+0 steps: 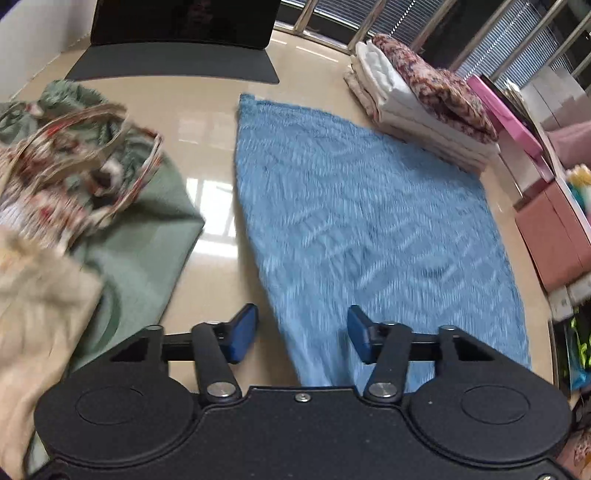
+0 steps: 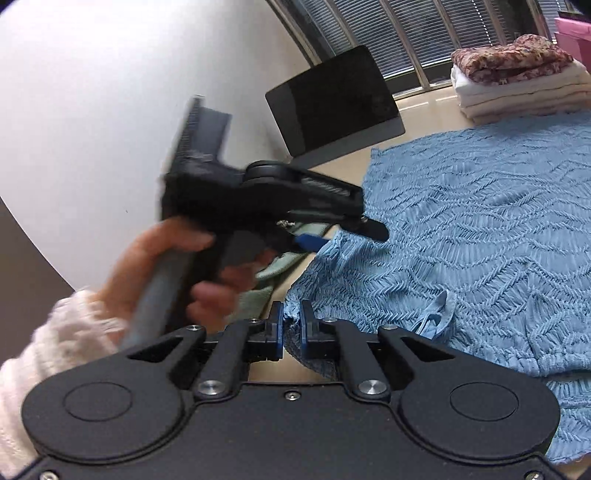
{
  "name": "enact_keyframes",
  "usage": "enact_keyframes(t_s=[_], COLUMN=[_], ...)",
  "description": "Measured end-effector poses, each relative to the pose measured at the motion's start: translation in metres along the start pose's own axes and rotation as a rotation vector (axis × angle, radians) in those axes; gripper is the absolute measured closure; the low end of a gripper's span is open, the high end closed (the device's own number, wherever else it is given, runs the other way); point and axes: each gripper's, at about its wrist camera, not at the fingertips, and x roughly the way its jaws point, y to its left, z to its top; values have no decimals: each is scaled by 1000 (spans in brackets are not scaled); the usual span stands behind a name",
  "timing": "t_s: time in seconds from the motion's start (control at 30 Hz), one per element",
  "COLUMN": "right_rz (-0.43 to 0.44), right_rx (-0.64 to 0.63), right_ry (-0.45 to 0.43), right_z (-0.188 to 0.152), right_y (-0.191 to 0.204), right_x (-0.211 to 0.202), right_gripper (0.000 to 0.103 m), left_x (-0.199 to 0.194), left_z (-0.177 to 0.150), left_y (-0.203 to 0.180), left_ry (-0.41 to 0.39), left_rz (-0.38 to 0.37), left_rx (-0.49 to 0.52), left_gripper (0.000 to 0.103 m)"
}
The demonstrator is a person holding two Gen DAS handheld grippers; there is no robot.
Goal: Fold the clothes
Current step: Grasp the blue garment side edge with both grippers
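Left of the blue garment (image 1: 369, 229): a heap of unfolded clothes (image 1: 74, 177) on the bench (image 1: 214, 122), probably waiting their turn. Left claw (image 1: 302, 334) over the blue garment's near left edge, jaws partly apart with cloth below and nothing pinched, seemingly lining up for a grip. In the right wrist view, a hand (image 2: 173, 269) around that tool's handle. Right claw (image 2: 291, 332) clamped narrow on a bunched near edge of the garment, likely to lift it for a fold. Beyond the garment: a dark screen (image 1: 181, 22). Right of it: a folded stack (image 1: 421, 107) (finished pieces, presumably). No legible writing anywhere.
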Motion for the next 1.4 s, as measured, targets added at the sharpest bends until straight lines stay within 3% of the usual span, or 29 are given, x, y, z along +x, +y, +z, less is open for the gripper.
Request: enact_keyframes(t_s=[0.1, 0.33, 0.9, 1.17, 1.4], right_rz=[18, 51, 133, 135, 146], right_rx=[12, 19, 62, 56, 71], right_ry=[-12, -27, -43, -26, 4], right_z=[2, 4, 13, 13, 10], right_y=[-5, -12, -31, -32, -32], right_x=[-4, -7, -10, -5, 0], right_gripper=[95, 95, 95, 95, 95], left_x=[11, 31, 72, 81, 78], left_z=[15, 50, 129, 148, 145], left_y=[-1, 5, 29, 32, 24], left_ry=[5, -10, -85, -96, -115], left_rz=[2, 4, 21, 52, 135], left_rx=[-26, -125, -249, -250, -213], left_gripper=[71, 83, 84, 95, 98])
